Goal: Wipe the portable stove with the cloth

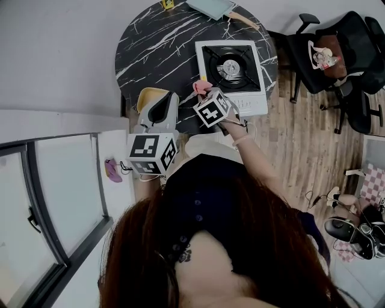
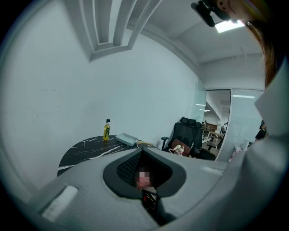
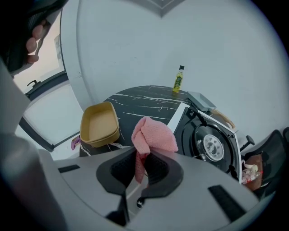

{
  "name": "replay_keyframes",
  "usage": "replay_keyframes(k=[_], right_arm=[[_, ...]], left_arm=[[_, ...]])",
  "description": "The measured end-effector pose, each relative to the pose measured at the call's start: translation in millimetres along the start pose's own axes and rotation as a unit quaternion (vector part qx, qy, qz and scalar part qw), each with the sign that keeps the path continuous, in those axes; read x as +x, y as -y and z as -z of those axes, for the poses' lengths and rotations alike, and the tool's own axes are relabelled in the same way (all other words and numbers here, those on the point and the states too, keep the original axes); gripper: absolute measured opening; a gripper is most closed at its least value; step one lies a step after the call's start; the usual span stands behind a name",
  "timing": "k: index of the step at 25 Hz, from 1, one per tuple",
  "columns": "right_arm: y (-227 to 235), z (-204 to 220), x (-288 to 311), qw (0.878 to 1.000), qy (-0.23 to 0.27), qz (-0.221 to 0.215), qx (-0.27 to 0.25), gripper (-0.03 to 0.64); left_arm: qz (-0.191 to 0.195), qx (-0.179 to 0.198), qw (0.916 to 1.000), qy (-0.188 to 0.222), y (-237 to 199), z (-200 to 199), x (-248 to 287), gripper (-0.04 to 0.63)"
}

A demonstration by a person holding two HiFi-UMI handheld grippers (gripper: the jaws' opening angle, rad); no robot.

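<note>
The white portable stove (image 1: 231, 67) with its black burner top stands on the right side of the round black marble table (image 1: 150, 42). My right gripper (image 1: 204, 94) is shut on a pink cloth (image 1: 200, 86) and hovers just off the stove's near left corner. In the right gripper view the cloth (image 3: 153, 133) bunches up out of the gripper (image 3: 143, 152), with the stove (image 3: 210, 144) to its right. My left gripper (image 1: 161, 101) is held over the table's near edge, beside a yellow tray. In its own view the left gripper (image 2: 141, 152) points at the wall, jaws together and holding nothing.
A yellow tray (image 3: 98, 124) sits on the table's near left. An oil bottle (image 3: 178, 80) and a grey pan (image 1: 210, 7) stand at the far edge. Black office chairs (image 1: 337, 54) crowd the right. A white ledge (image 1: 114, 180) with a purple item lies at the left.
</note>
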State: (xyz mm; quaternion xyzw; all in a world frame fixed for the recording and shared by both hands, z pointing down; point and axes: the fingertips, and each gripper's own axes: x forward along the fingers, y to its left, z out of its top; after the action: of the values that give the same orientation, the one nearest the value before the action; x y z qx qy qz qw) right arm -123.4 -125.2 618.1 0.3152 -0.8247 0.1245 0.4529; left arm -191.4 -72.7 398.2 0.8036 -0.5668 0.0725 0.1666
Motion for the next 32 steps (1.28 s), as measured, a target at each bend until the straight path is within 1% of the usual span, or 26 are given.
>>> replay_keyframes(k=[6, 10, 13, 17, 24, 32], right_arm=[[-0.8, -2.6, 5.6, 0.999, -0.018, 0.027, -0.019, 0.037], [-1.7, -9.0, 6.6, 0.998, -0.025, 0.043, -0.041, 0.037], [0.4, -10.2, 9.5, 0.997, -0.039, 0.051, -0.043, 0.037], [4.3, -13.0, 12.6, 0.996, -0.057, 0.054, -0.042, 0.037], [7.9, -18.1, 18.1, 0.995, -0.074, 0.057, -0.039, 0.037], [14.8, -23.5, 22.7, 0.994, -0.094, 0.046, -0.031, 0.036]], left_arm=[[0.0, -0.003, 1.0, 0.003, -6.6, 0.4, -1.3, 0.012], [0.0, -0.002, 1.0, 0.003, -8.9, -0.6, -0.9, 0.012], [0.002, -0.001, 1.0, 0.004, -10.1, -1.1, -1.2, 0.012], [-0.002, 0.0, 1.0, 0.005, -16.7, -4.7, -0.8, 0.012], [-0.006, 0.001, 1.0, 0.006, -27.3, -7.5, 1.8, 0.012], [-0.002, 0.002, 1.0, 0.002, -30.6, -8.1, 5.9, 0.012]])
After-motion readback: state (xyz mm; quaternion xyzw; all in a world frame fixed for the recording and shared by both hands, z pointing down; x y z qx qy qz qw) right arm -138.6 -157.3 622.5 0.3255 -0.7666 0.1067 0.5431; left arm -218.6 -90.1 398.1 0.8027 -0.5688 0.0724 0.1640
